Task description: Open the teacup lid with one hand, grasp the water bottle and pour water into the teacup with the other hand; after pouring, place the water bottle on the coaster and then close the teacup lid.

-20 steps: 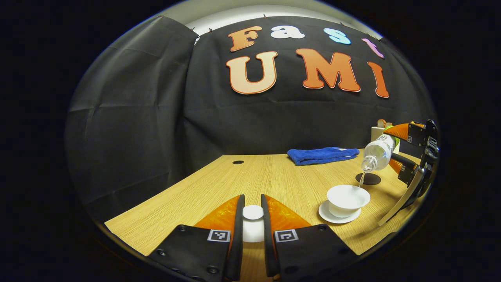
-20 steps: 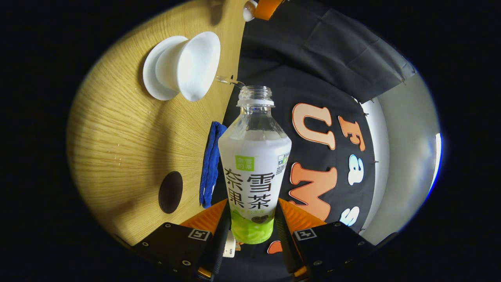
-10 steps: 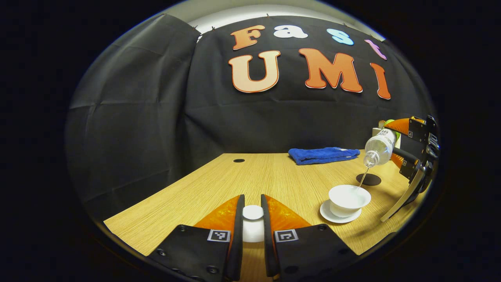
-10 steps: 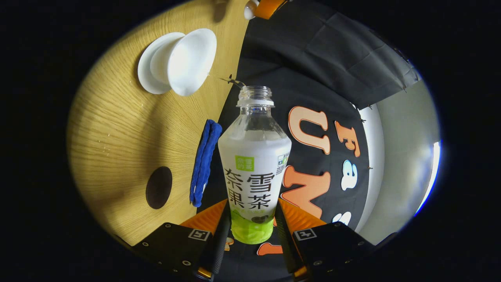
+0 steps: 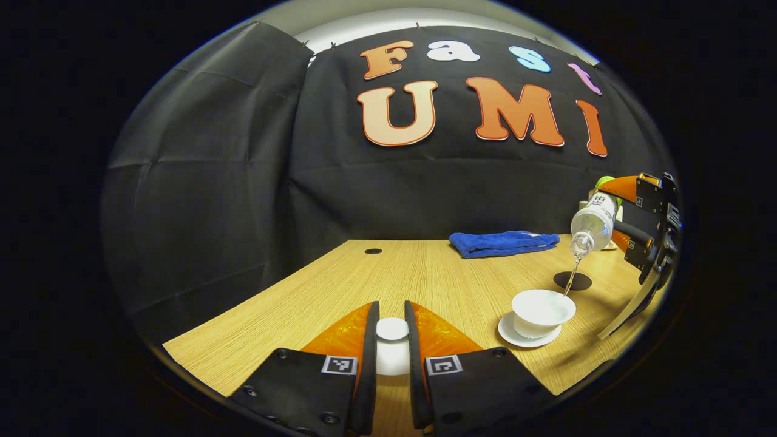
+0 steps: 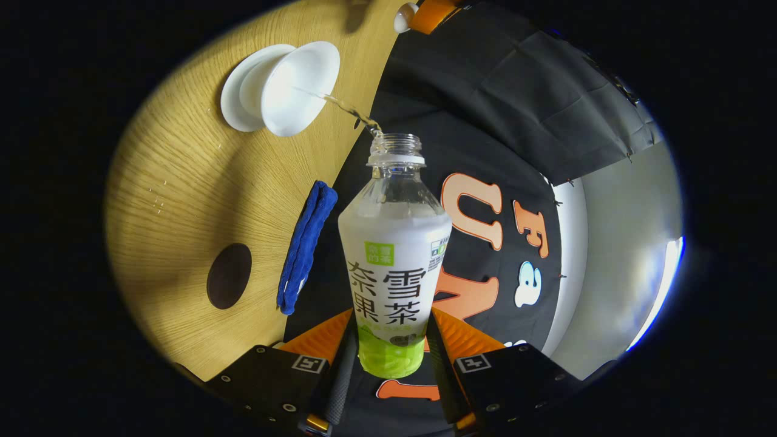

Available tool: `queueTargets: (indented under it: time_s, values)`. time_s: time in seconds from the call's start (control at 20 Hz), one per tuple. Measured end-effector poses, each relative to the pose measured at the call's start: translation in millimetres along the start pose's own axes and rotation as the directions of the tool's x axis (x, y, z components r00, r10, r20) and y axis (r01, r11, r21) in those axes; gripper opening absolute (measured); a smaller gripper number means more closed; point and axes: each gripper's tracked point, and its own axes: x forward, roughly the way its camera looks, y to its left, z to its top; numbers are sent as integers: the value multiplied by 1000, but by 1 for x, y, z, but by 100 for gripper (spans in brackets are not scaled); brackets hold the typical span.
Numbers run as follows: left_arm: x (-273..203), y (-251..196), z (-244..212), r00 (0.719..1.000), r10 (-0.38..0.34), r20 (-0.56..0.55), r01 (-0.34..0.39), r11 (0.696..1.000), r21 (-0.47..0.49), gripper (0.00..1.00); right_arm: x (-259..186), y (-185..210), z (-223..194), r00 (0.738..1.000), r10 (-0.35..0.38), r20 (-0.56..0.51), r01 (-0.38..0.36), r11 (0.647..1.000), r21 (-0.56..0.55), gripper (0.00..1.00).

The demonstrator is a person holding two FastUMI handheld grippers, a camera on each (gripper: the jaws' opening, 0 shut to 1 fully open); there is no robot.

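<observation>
Right gripper (image 6: 388, 340) has both fingers clamped on the water bottle (image 6: 394, 255), tipped mouth-down (cap off), and a thin stream of water (image 6: 343, 108) runs from it into the open teacup (image 6: 297, 85) on its saucer (image 5: 527, 337). Left gripper (image 5: 391, 340) is pinching the white teacup lid (image 5: 392, 331) above the wooden table (image 5: 340, 291). The dark coaster (image 5: 572, 280) sits just behind the cup, with a folded blue towel (image 5: 504, 241) further back.

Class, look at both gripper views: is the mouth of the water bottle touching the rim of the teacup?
Apart. In the left gripper view the water bottle hangs tilted above the teacup, with a thin stream of water crossing the open gap between them.
</observation>
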Motion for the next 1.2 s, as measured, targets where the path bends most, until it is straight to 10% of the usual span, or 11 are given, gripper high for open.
queueTargets:
  time_s: [1.2]
  values:
    - [-12,32,4,999,37,-1,-37,999,35,27,6,-40,7,988,-130,78,143,971,-192,63]
